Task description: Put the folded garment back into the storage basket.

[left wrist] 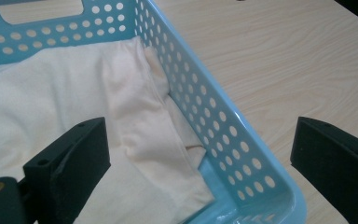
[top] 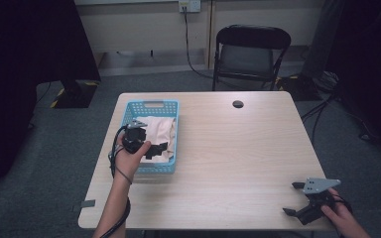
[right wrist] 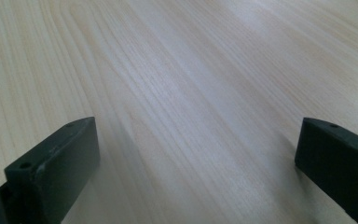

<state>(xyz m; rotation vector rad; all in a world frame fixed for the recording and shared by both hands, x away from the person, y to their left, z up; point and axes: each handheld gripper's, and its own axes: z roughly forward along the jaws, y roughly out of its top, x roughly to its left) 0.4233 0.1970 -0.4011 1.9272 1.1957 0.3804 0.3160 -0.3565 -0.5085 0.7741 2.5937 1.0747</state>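
A light blue perforated basket (top: 132, 108) stands on the left part of the wooden table (top: 228, 148). A cream folded cloth (top: 159, 130) lies inside it. My left gripper (top: 156, 148) hovers over the basket's near right part, open, with one jaw above the cloth and the other outside the rim. In the left gripper view the cloth (left wrist: 70, 93) lies against the basket wall (left wrist: 214, 121), with nothing between the jaws of the left gripper (left wrist: 205, 163). My right gripper (top: 293, 198) is open low over the table's near right corner; in its own view the right gripper (right wrist: 196, 163) faces bare wood.
A black folding chair (top: 250, 52) stands behind the table. A dark round cable hole (top: 237, 104) is near the table's far edge. Cables run over the grey carpet at the right. A small grey tag (top: 88, 204) juts from the table's near left edge.
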